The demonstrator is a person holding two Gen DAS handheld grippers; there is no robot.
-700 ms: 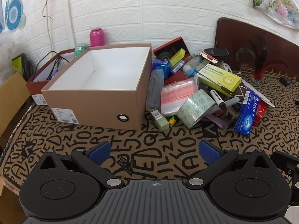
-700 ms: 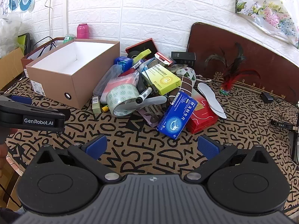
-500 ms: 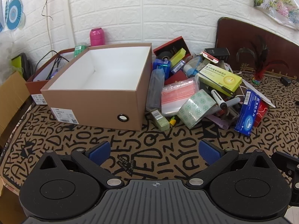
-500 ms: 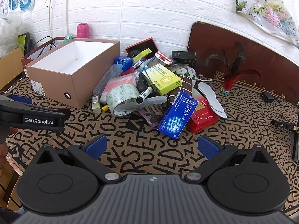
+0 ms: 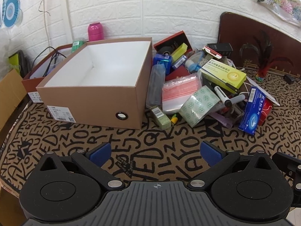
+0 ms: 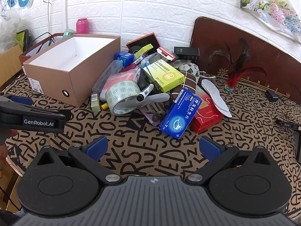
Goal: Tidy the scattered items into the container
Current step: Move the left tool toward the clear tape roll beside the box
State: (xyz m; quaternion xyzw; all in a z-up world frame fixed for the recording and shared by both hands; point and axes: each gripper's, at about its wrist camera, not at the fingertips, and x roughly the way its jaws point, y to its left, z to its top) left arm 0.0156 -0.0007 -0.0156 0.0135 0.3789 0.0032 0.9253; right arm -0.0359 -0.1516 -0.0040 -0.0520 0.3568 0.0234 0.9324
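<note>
A brown cloth printed with black letters (image 5: pixel 79 137) covers the table, which runs back to a white embossed-brick wall (image 5: pixel 169 5). A dark wooden board (image 6: pixel 225 37) leans against that wall at the right, and a flowered bag (image 6: pixel 272 9) hangs above it.

The open brown box (image 5: pixel 90 101), white inside and holding nothing, stands toward the cloth's left side, well back from the near edge. A second, reddish box (image 5: pixel 31 82) with cables in it sits behind its left corner, and a pink bottle (image 5: pixel 95 32) stands against the wall.

The scattered items lie heaped just right of the brown box, from mid-cloth back to the wall: a roll of patterned tape (image 6: pixel 122 94), a black marker (image 6: pixel 145 92), a yellow-green carton (image 6: pixel 163 75), a blue carton (image 6: pixel 179 114) leaning on a red box (image 6: pixel 207 114), and a bag of pink sheets (image 5: pixel 178 92). What lies under the heap is hard to make out. A grey insole (image 6: pixel 216 98) and a feather shuttlecock (image 6: pixel 235 75) lie further right.

The left gripper (image 5: pixel 156 153) and right gripper (image 6: pixel 153 148) both hover over the near edge, fingers spread wide, holding nothing.
</note>
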